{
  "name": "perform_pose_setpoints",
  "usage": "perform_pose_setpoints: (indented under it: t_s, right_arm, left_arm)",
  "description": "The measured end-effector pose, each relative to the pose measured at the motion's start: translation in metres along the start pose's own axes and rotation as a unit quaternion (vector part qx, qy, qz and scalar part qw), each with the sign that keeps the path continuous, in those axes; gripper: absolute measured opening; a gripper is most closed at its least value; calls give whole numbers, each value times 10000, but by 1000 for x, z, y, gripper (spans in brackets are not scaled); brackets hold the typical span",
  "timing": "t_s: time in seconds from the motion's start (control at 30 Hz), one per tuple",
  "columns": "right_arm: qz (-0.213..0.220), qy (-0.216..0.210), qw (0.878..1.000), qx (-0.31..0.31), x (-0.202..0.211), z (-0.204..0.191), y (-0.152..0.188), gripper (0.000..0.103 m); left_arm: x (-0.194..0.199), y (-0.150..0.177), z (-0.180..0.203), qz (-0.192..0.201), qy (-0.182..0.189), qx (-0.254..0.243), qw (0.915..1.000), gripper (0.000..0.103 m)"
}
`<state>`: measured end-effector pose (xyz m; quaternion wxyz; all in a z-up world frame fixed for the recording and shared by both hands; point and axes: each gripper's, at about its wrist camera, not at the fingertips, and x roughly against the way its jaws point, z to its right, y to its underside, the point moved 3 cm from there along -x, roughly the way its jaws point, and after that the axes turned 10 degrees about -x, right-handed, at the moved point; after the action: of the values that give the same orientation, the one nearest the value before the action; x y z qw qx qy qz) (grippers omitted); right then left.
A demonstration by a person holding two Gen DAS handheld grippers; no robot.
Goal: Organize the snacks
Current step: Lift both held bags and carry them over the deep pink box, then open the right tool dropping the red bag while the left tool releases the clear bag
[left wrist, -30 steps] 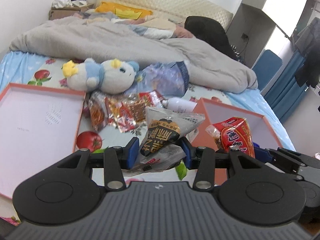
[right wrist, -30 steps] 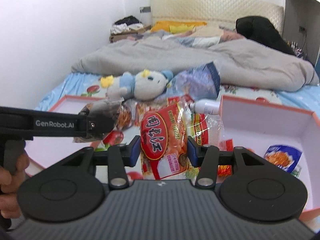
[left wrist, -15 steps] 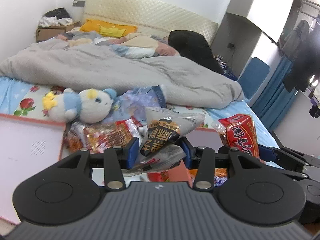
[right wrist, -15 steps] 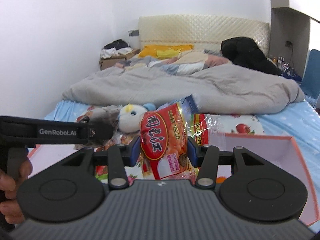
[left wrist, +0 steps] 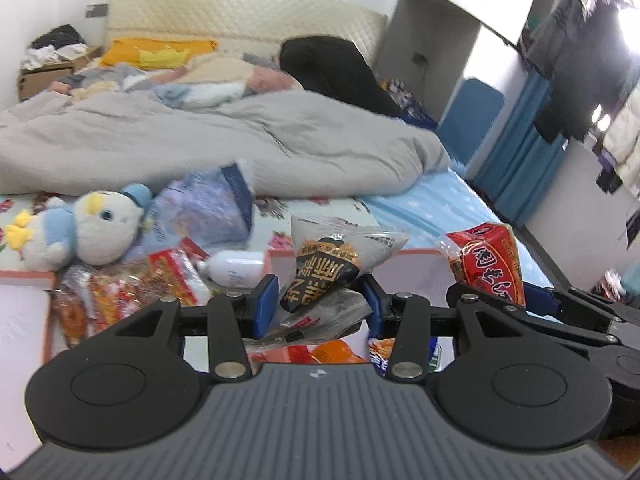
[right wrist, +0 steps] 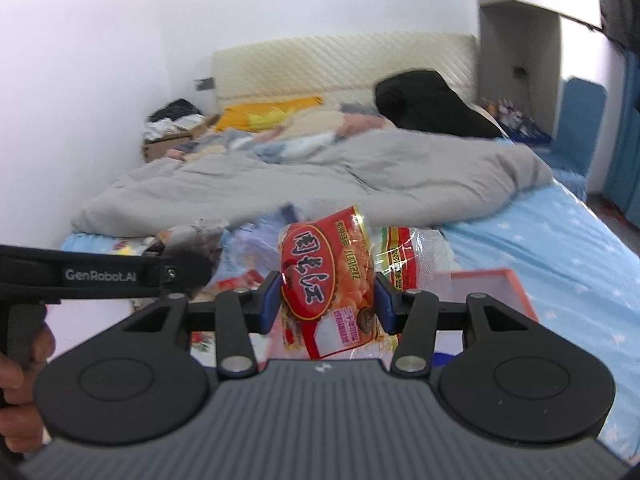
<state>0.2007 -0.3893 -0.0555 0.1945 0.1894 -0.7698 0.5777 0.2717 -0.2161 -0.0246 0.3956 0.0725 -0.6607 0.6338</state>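
Since the earlier frames both grippers have swung from over the left-hand tray toward the right-hand one, each carrying its packet — the heap of loose snacks has slid to the left of view and the right box has come underneath.

Left wrist view: the left gripper (left wrist: pixel 318 300) is clamped on the grey-and-black snack packet (left wrist: pixel 324 268), blue pads pressing its sides, the packet's long axis standing up out of the jaws and leaning a little right. Directly beneath and beyond it lies the pink-rimmed box (left wrist: pixel 416 254), with a few packets already showing inside under the fingers. To the left, the loose snack pile (left wrist: pixel 132 284), a white bottle (left wrist: pixel 234 270) and a plush toy (left wrist: pixel 76 232) lie on the bed. The right gripper's red packet (left wrist: pixel 486 266) stands just beside, to the right.

Right wrist view: the right gripper (right wrist: pixel 326 300) is clamped on the red snack packet (right wrist: pixel 326 280), upright between the pads. The box's rim (right wrist: pixel 488 274) lies just ahead and right — the drop is downward, I judge. The left gripper (right wrist: pixel 100 276) crosses at left, equally near the box.
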Motion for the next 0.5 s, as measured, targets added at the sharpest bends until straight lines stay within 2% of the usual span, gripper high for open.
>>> perform_pose_setpoints:
  t_s: [0.27, 0.5]
  right_arm:
    - [-614, 394, 9970, -263, -34, 52, 31, 51]
    - [-1090, 581, 9914, -423, -61, 77, 56, 51]
  left_arm:
    - [-70, 21, 23, -627, 47, -98, 9980, 51]
    - [-116, 43, 31, -1180, 95, -220, 9927, 51]
